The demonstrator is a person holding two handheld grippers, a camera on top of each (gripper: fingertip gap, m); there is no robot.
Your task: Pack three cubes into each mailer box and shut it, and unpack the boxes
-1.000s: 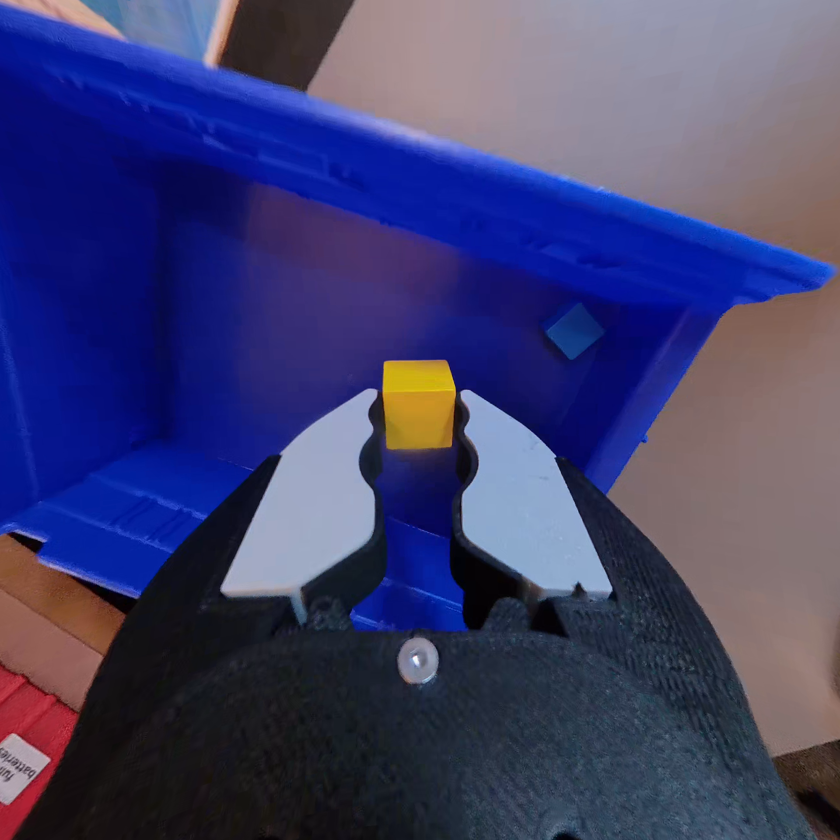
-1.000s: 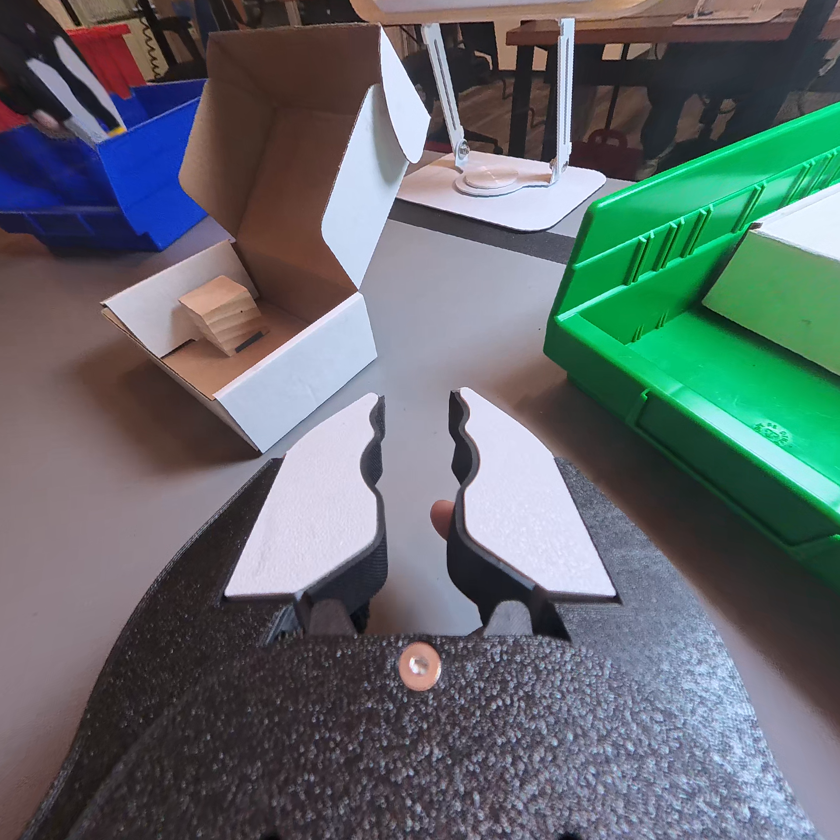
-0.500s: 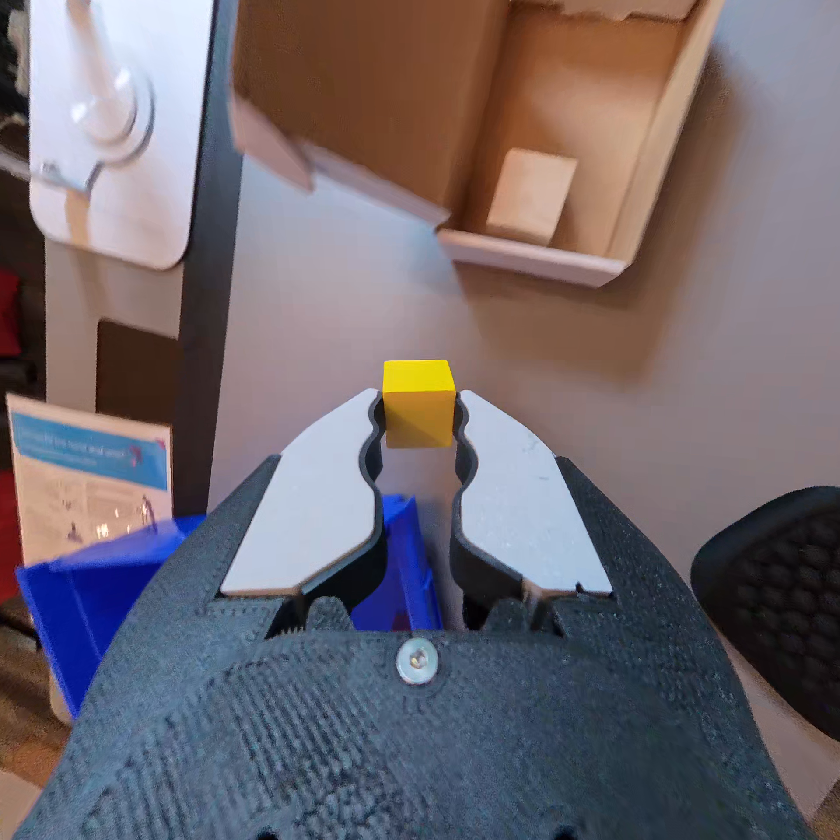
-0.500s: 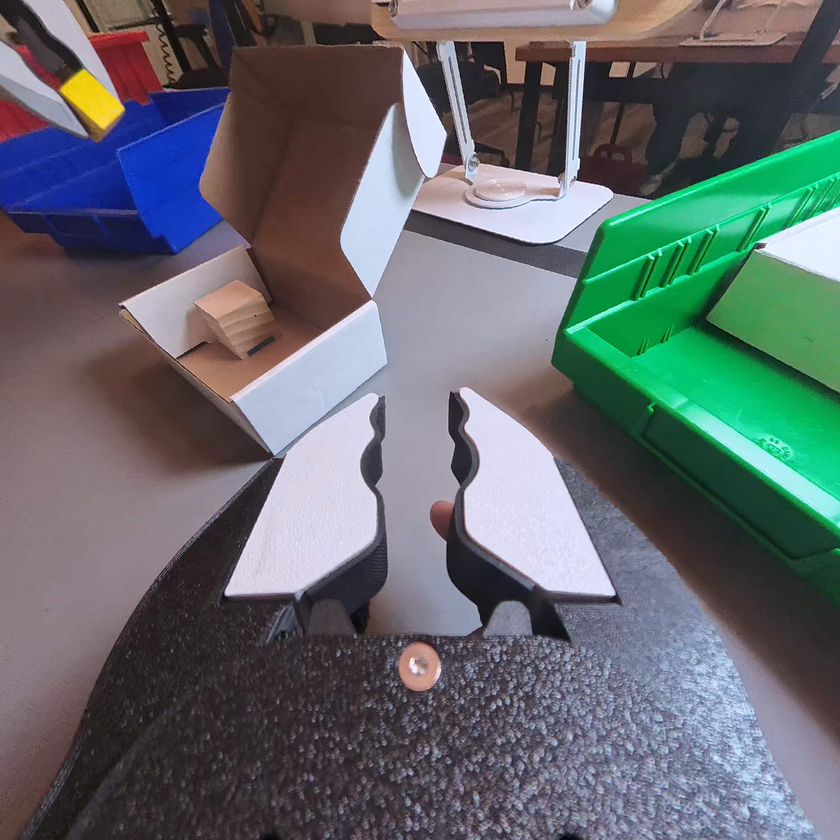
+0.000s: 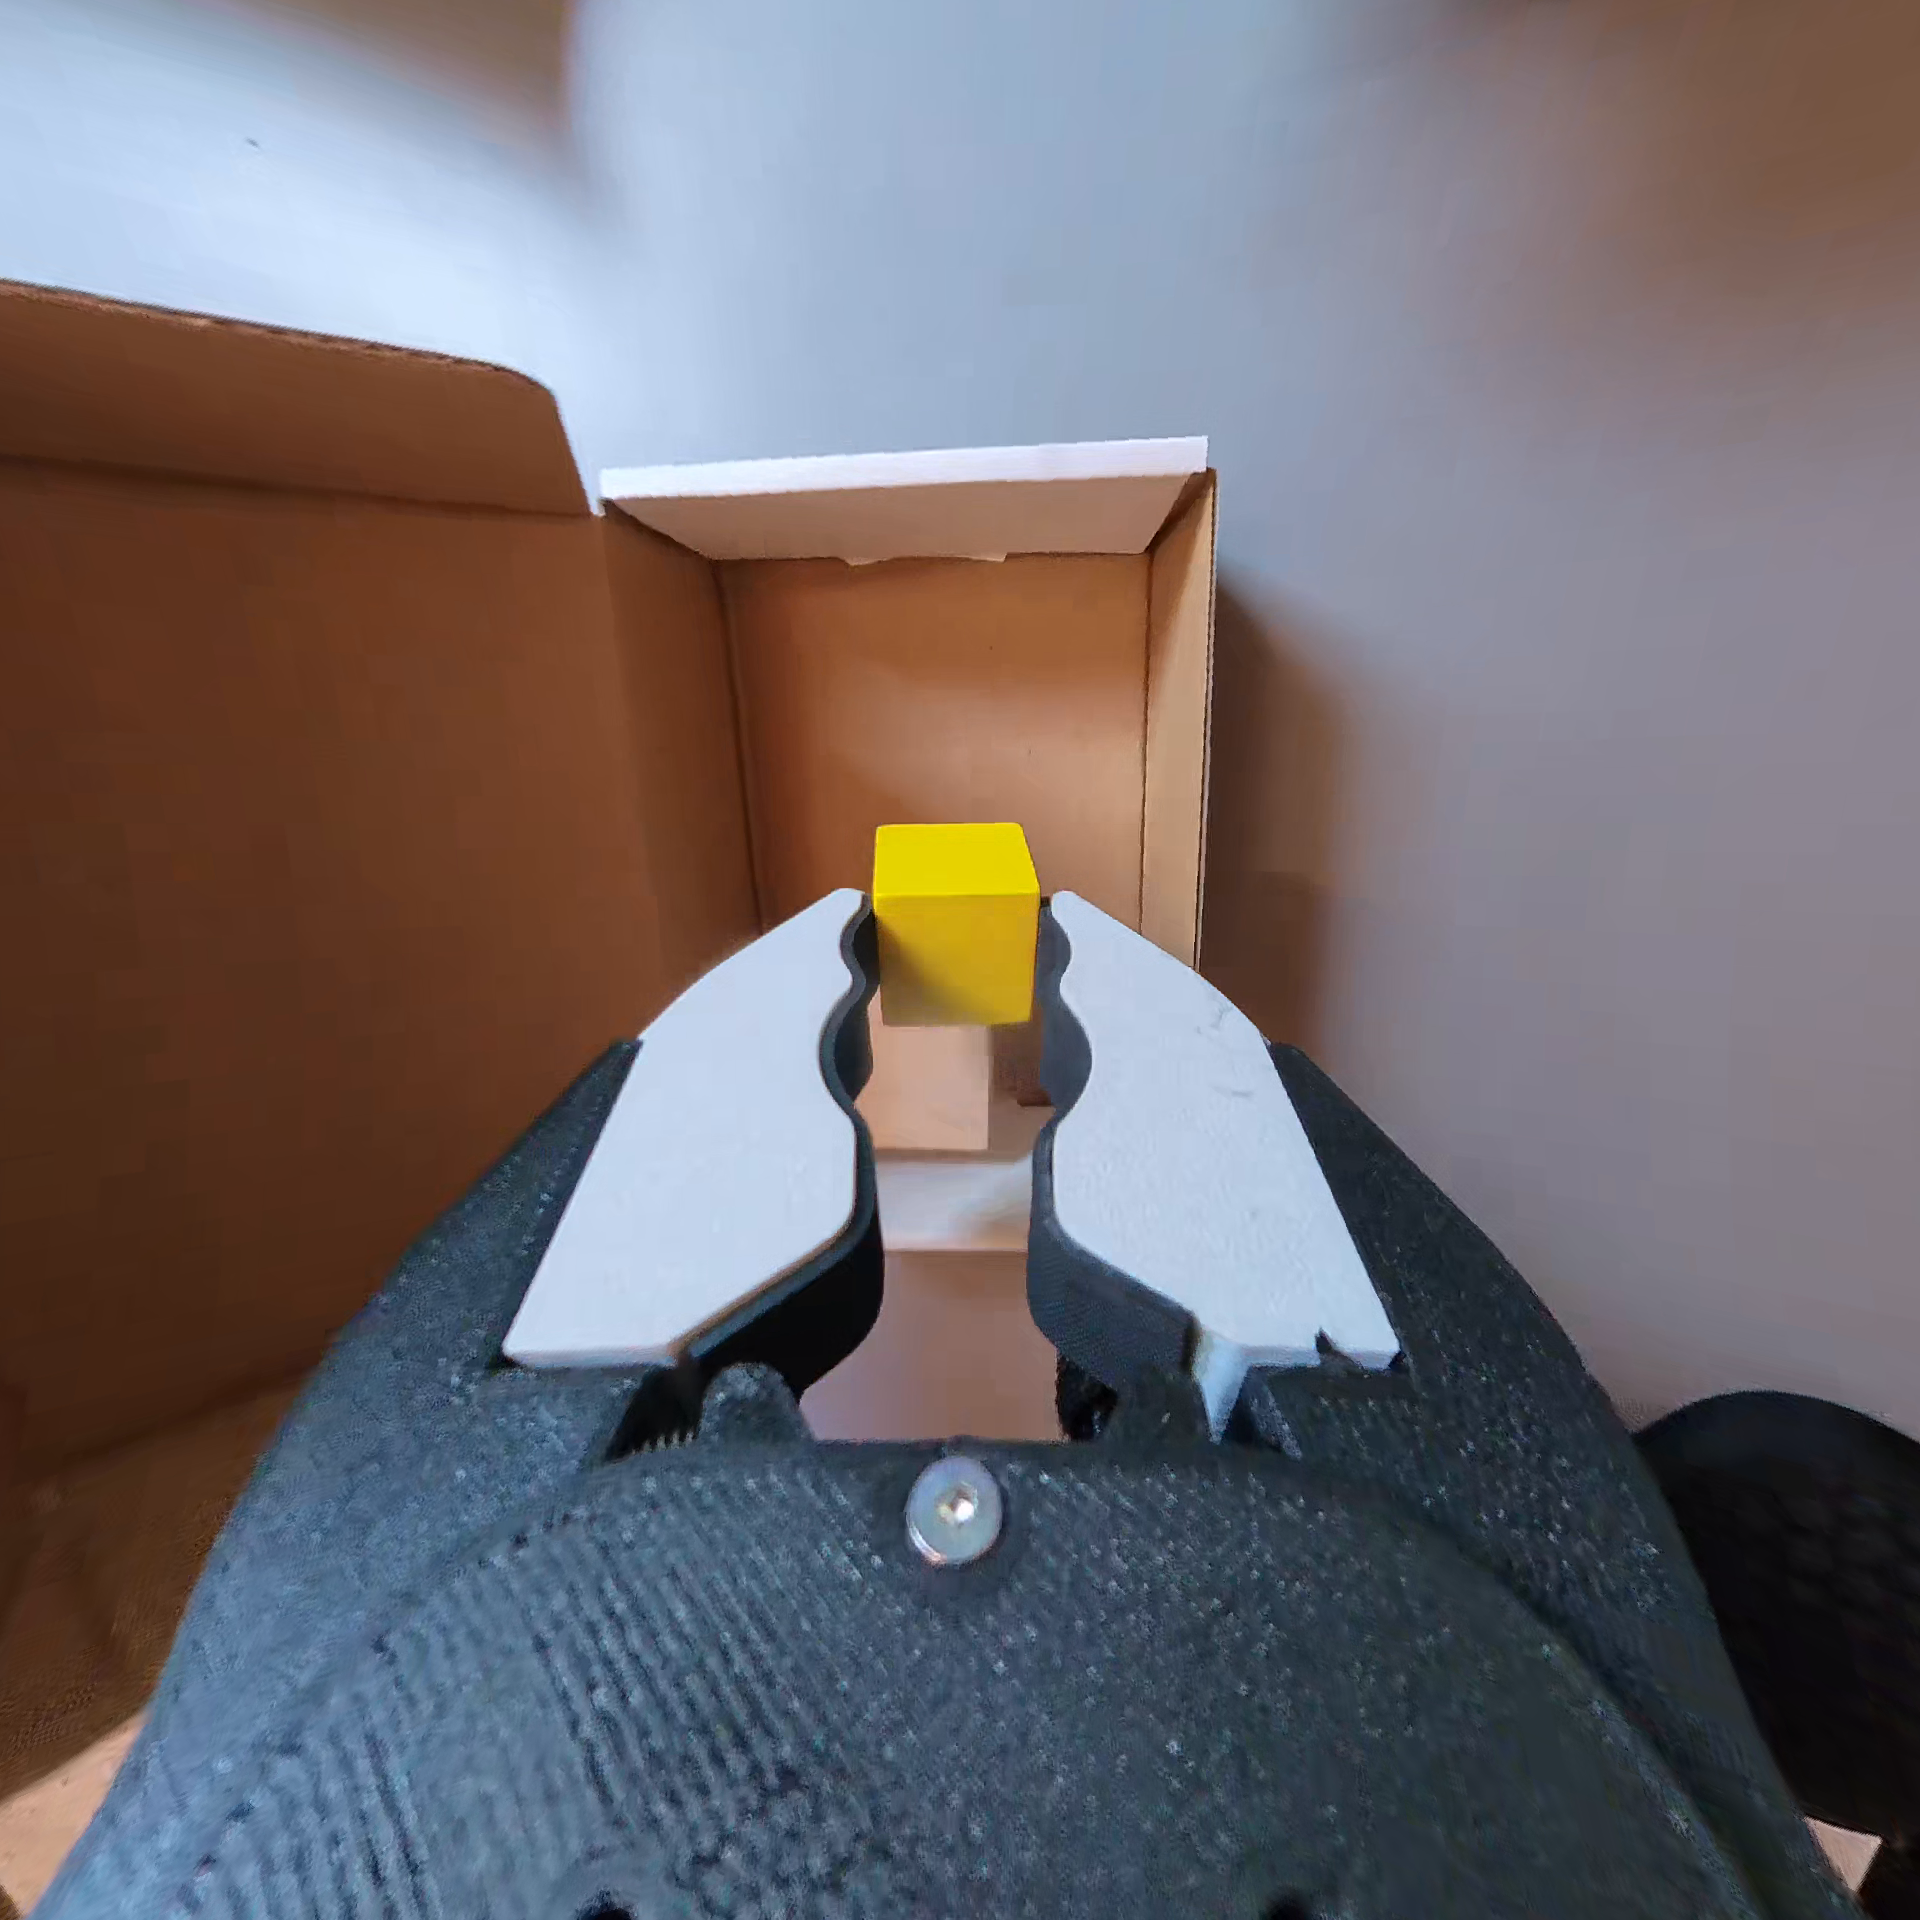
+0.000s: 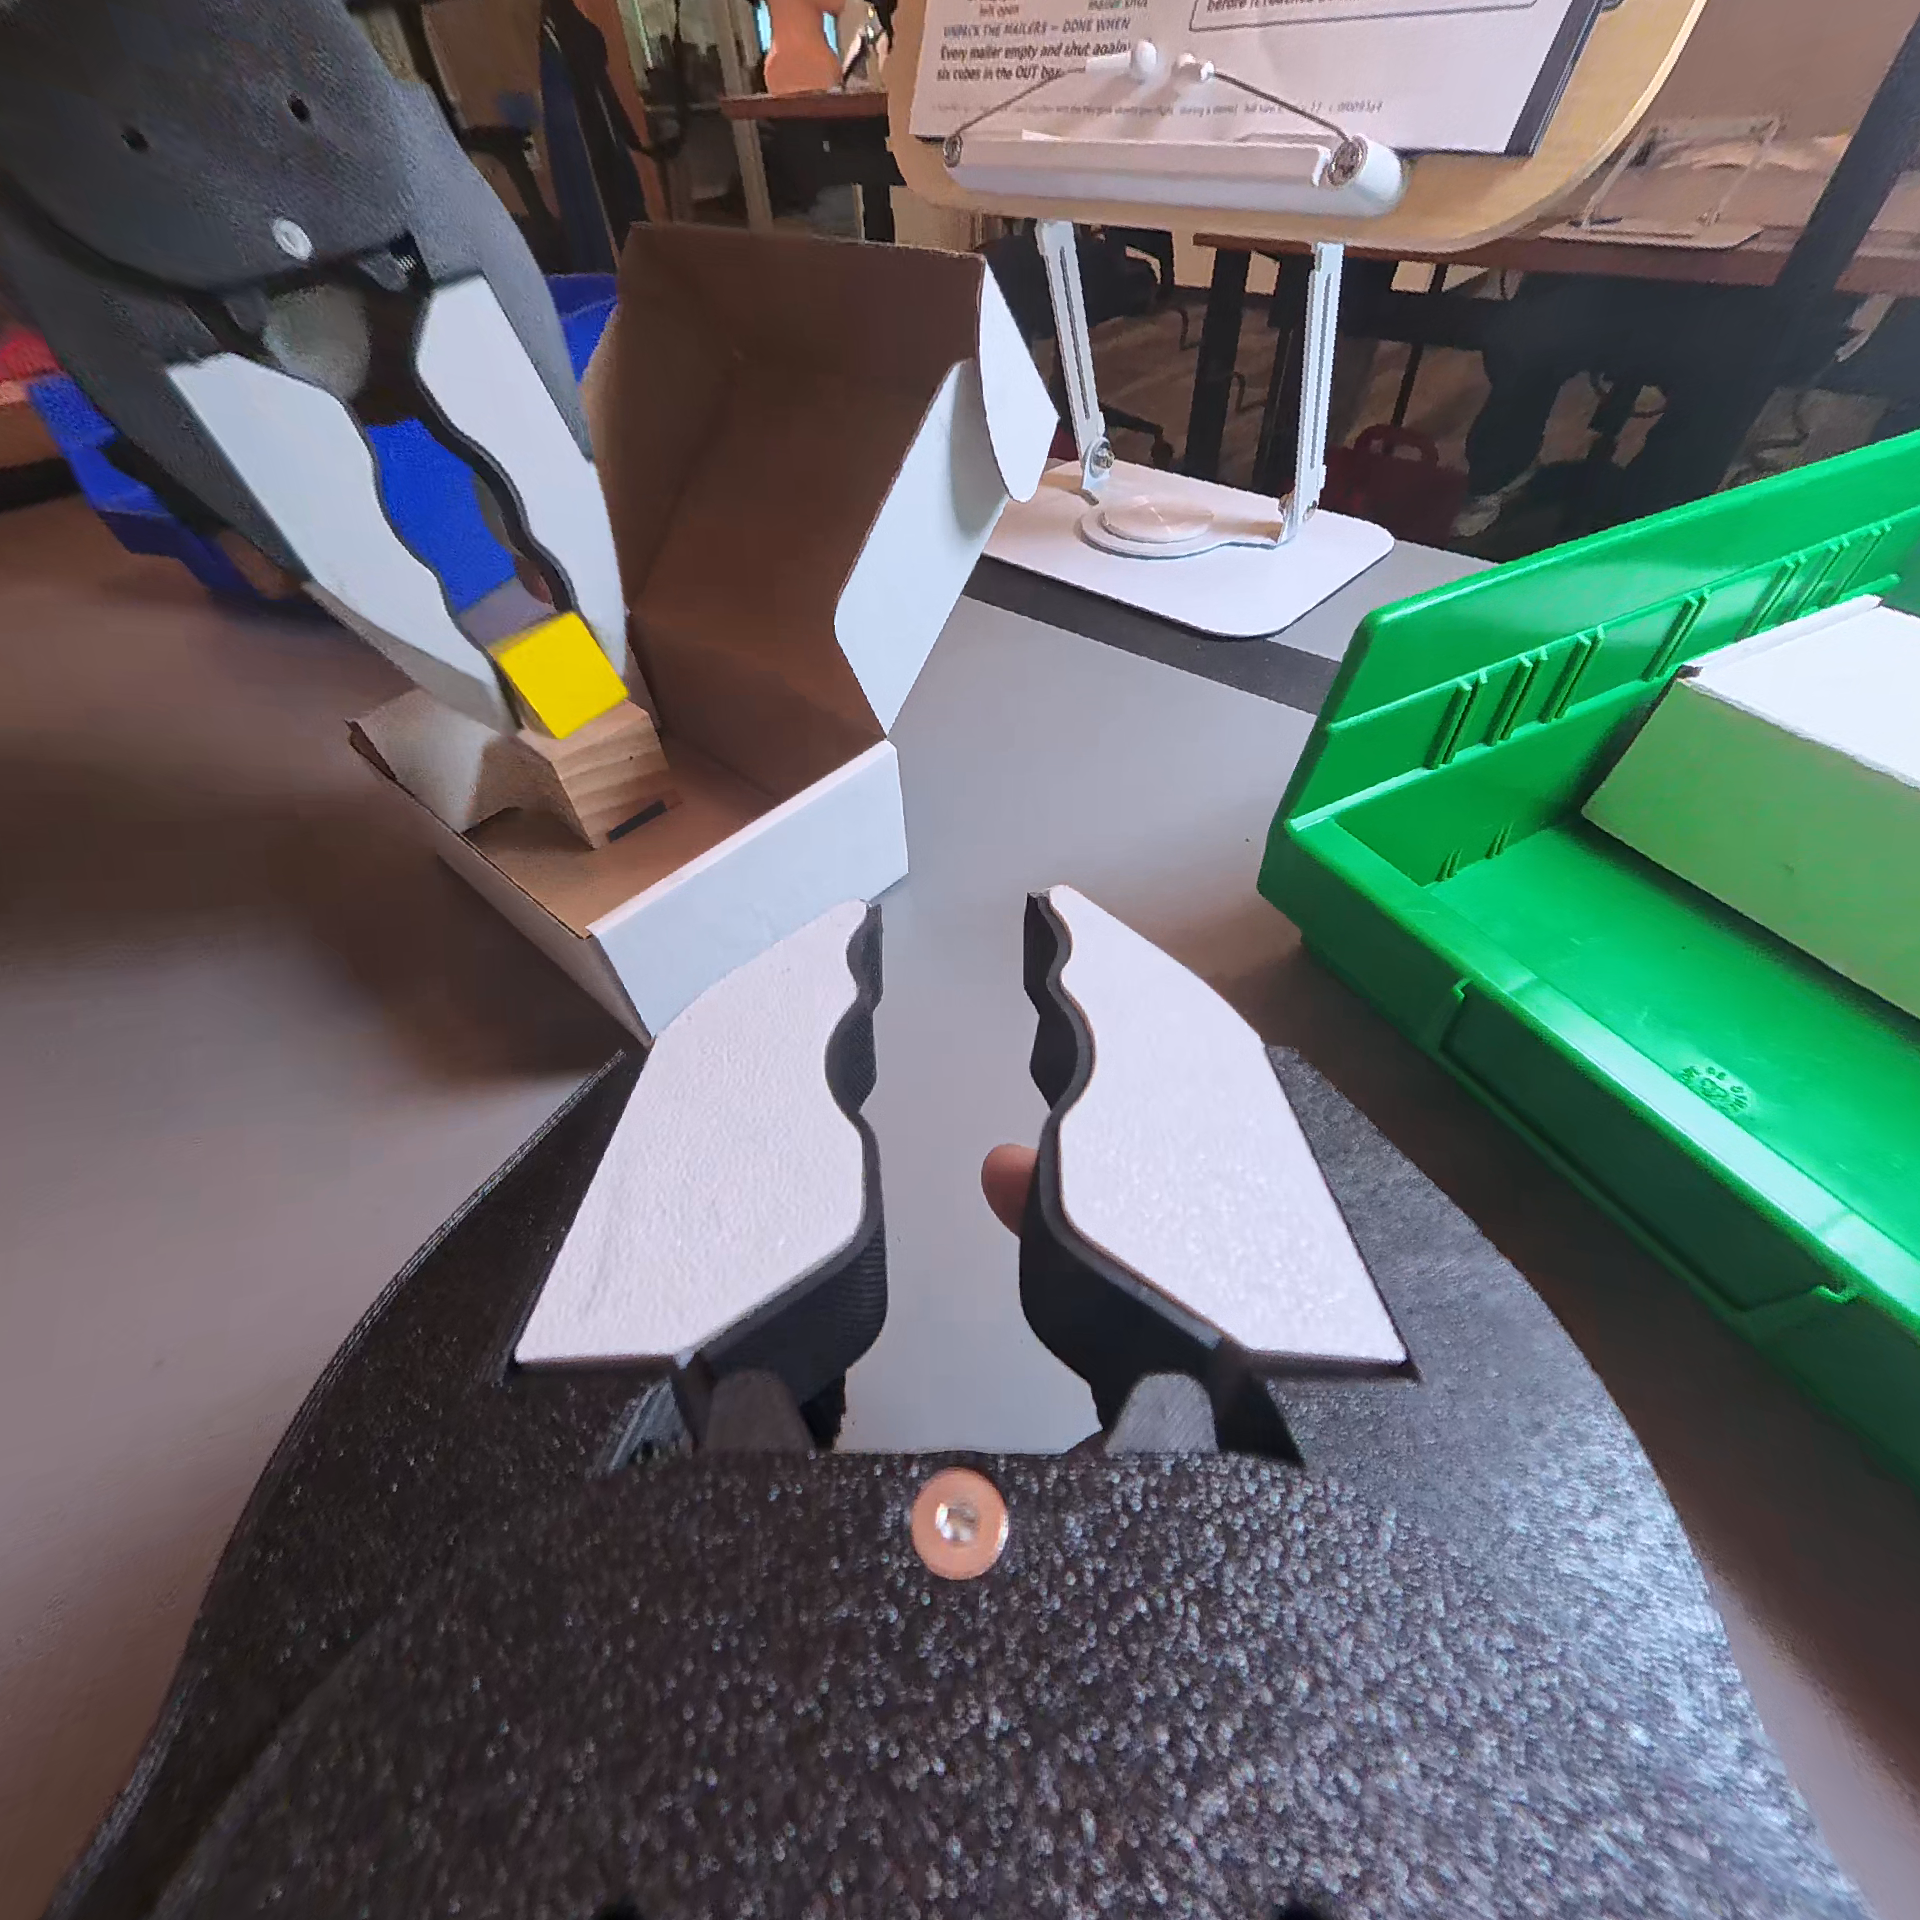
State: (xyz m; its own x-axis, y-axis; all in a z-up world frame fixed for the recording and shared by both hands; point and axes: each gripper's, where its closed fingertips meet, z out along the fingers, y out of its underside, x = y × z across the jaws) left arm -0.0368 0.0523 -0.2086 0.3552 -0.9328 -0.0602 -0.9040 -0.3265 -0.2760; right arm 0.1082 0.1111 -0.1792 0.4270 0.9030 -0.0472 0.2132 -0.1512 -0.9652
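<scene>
The left gripper [image 5: 956, 914], closed on the yellow cube [image 5: 956, 935] just above the wooden cube [image 6: 608, 774] in the box [image 6: 748, 904], should shift aside before releasing; right gripper [image 6: 951, 935] waits empty, half-open.

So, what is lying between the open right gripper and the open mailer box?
Nothing: in the right wrist view, only bare grey table shows between the right gripper and the mailer box, whose near corner sits just ahead of the fingertips.

Left gripper [image 5: 958, 914] clamping a yellow cube [image 5: 956, 938] at its fingertips, over the open mailer box [image 5: 1176, 727], wooden cube [image 5: 930, 1086] inside the box below, raised lid [image 5: 343, 790] left of the box
</scene>
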